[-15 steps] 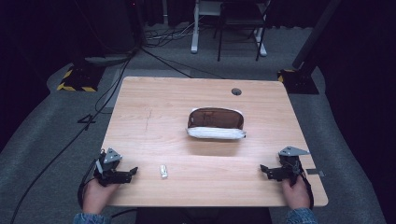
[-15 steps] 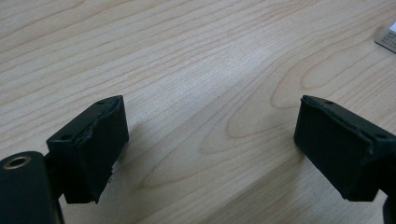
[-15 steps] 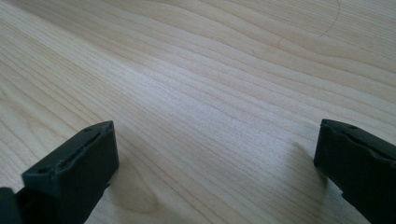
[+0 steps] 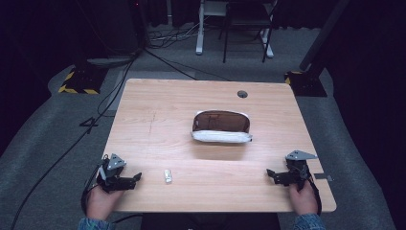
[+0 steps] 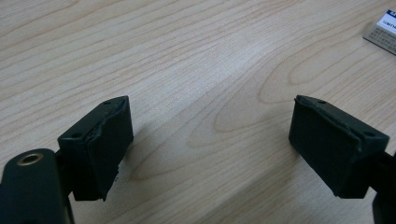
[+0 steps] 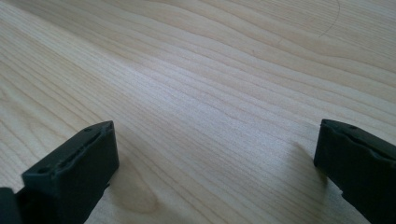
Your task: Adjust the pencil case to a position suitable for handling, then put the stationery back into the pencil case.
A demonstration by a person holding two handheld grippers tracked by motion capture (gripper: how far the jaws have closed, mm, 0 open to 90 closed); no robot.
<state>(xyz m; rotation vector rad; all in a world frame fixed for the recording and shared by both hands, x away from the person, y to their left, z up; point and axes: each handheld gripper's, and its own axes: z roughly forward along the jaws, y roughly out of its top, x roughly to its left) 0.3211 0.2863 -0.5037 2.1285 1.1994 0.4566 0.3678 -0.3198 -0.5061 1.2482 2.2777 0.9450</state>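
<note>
High view: pouch (image 4: 221, 127) mid-table, small white item (image 4: 167, 176) beside left tongs (image 4: 135, 178).

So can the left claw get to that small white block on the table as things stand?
Probably yes: the left claw is open, low over the light wooden table, and bare wood lies between it and the small white block beside it.
</note>
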